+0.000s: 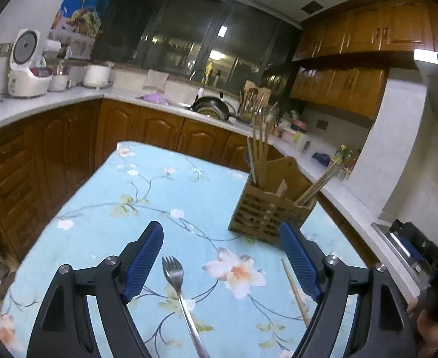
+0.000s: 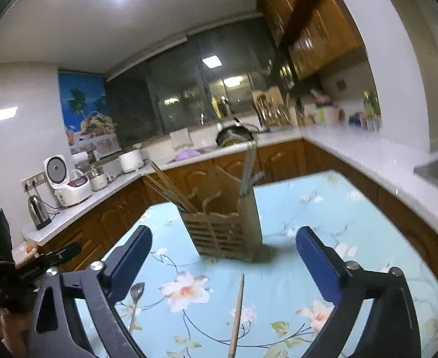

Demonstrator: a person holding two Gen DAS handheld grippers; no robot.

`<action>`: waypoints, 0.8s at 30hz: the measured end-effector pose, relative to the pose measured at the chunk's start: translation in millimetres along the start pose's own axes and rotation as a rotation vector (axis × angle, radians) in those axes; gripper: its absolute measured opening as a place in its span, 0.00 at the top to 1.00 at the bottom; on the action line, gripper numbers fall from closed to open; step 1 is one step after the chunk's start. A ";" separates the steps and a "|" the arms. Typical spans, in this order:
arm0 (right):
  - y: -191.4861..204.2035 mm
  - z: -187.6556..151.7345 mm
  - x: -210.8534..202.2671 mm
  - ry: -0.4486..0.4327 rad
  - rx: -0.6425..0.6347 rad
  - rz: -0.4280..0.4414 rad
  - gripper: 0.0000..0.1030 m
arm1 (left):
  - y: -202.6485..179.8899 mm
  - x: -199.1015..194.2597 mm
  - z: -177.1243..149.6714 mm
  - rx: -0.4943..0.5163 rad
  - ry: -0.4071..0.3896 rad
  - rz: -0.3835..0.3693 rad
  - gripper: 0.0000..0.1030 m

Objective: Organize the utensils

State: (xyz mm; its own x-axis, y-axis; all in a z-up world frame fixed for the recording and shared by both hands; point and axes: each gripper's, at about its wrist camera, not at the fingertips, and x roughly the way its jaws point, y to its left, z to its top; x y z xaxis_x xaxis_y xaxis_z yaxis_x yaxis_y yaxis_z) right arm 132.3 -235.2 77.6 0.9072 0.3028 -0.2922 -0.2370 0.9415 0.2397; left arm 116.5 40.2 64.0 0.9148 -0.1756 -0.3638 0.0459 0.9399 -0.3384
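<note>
A wooden utensil holder (image 1: 266,211) stands on the blue floral tablecloth (image 1: 147,197); it also shows in the right wrist view (image 2: 227,232), with chopsticks (image 2: 171,188) and metal utensils (image 2: 248,170) in it. A metal fork (image 1: 180,292) lies between the fingers of my open left gripper (image 1: 221,232). A single wooden chopstick (image 1: 295,292) lies by the left gripper's right finger. In the right wrist view the chopstick (image 2: 237,313) lies between the fingers of my open right gripper (image 2: 223,235), and the fork (image 2: 135,301) lies to its left. Neither gripper holds anything.
Kitchen counters (image 1: 39,104) with wooden cabinets wrap around the table. A rice cooker (image 1: 27,68), a kettle (image 2: 39,211), a wok at the sink (image 1: 211,107) and bottles stand on them. The left gripper's body (image 2: 12,268) shows at the right wrist view's left edge.
</note>
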 end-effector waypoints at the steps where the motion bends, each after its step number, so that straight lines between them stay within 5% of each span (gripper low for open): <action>1: 3.2 0.8 -5.9 -0.017 -0.013 0.006 0.00 | -1.8 -7.1 -0.8 0.014 -0.016 0.003 0.16; 4: 13.5 -9.8 -21.2 -0.061 -0.071 -0.010 0.00 | -6.8 -22.7 -13.0 0.072 -0.076 0.041 0.01; 15: 18.2 -92.5 -37.7 -0.040 -0.184 -0.078 0.00 | -8.9 -36.0 -91.1 0.181 -0.080 0.117 0.01; 24: 20.6 -112.0 -43.0 -0.026 -0.204 -0.091 0.00 | -16.9 -46.9 -102.2 0.228 -0.045 0.131 0.01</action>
State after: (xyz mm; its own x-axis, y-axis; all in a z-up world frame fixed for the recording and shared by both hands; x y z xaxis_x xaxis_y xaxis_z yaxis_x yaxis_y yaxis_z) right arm 49.5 -212.2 -8.7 0.9361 0.2135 -0.2795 -0.2165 0.9761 0.0204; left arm 31.7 2.6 -1.9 0.9357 -0.0401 -0.3506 0.0108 0.9963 -0.0851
